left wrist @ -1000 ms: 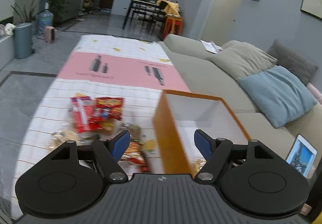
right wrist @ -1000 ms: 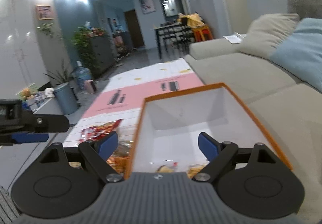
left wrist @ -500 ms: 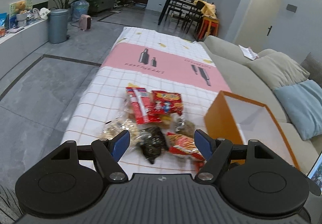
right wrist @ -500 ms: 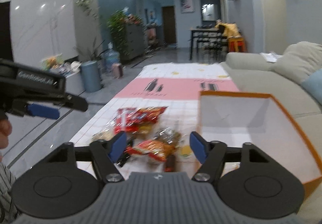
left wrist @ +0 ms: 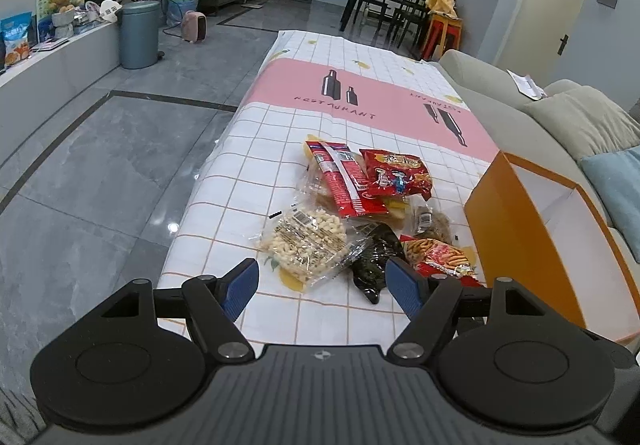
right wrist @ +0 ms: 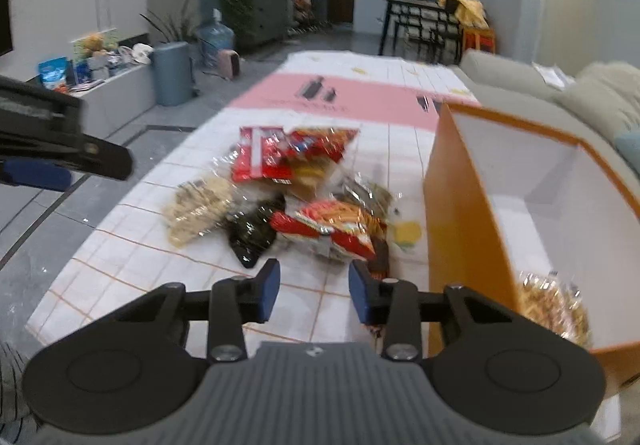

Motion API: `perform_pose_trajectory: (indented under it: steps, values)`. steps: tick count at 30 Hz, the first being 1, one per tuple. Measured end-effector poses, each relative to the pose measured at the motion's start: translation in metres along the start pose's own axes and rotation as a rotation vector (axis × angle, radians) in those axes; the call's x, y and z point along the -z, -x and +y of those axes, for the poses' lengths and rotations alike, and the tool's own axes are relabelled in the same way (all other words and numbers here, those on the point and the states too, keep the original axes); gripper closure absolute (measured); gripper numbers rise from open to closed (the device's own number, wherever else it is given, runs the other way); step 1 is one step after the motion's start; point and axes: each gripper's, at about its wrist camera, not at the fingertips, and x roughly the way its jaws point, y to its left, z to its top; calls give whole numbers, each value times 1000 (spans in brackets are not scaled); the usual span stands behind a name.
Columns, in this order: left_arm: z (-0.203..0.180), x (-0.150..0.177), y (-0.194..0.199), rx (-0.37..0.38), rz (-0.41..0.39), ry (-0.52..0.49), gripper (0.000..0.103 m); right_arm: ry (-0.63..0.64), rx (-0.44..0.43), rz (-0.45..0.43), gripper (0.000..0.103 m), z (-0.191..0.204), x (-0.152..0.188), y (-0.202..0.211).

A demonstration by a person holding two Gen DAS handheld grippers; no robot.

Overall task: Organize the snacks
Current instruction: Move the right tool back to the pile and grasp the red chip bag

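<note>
- Left wrist view: the left gripper (left wrist: 320,285) hangs over the near edge of the bench (left wrist: 256,213), its blue pads spread wide with nothing between them, only the checked cloth below.
- Right wrist view, blurred: the right gripper (right wrist: 314,295) has just been closing its jaws to about half their spread; nothing sits between the pads, which hover over bare cloth just short of the snack pile.
- Nearest in the pile, a clear bag of pale nuts (left wrist: 308,241) lies toward the bench's left edge, touching a dark packet (left wrist: 376,257) beside it.
- Just right of the dark packet, a red-and-orange packet (left wrist: 440,257) lies near the orange box (left wrist: 516,245).
- The orange box stands at the bench's right edge, open, white inside; the right wrist view shows a golden snack bag (right wrist: 556,305) already lying in its near corner.
- Farther in, a long red packet (left wrist: 340,181) and a red bag with cartoon figures (left wrist: 396,173) overlap on top of the pile.
- Beyond the snacks, the cloth's pink band (left wrist: 384,101) runs across the bench toward its far edge.
</note>
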Motion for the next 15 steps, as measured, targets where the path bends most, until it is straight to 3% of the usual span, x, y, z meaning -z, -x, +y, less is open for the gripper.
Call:
perform_pose_trajectory:
  steps: [9,15]
  values:
    - [0,11,-25,1,56,-48,18,-58,49,59,66,-10,2,-36]
    - [-8,16,-38,-1,83,-92,18,46,115,-24,55,-4,0,-34]
